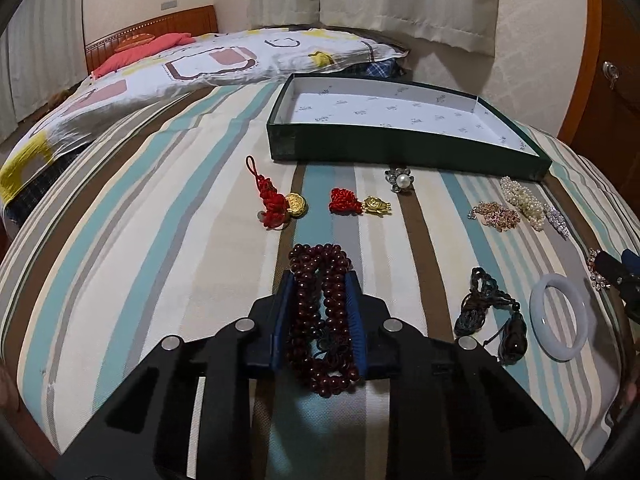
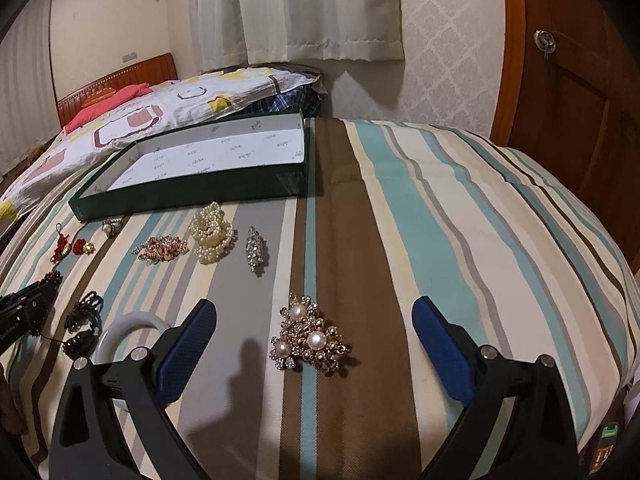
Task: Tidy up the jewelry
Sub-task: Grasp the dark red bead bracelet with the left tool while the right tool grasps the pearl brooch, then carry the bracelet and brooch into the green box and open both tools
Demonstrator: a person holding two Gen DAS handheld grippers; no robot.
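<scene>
Green box (image 1: 400, 148), seemingly only printed paper lining (image 1: 400, 110) inside.

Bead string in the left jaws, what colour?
Dark reddish-brown bead string, shown best in the left wrist view, clamped in the left gripper.

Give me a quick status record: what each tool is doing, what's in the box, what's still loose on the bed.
left tool: shut on the dark red wooden bead strand
right tool: open, straddling the gold-and-pearl cluster brooch, not touching
green cardboard box with white lining: no jewelry visible inside
loose on striped bedspread: white jade bangle, cream pearl bundle, two red-knot gold charms
</scene>
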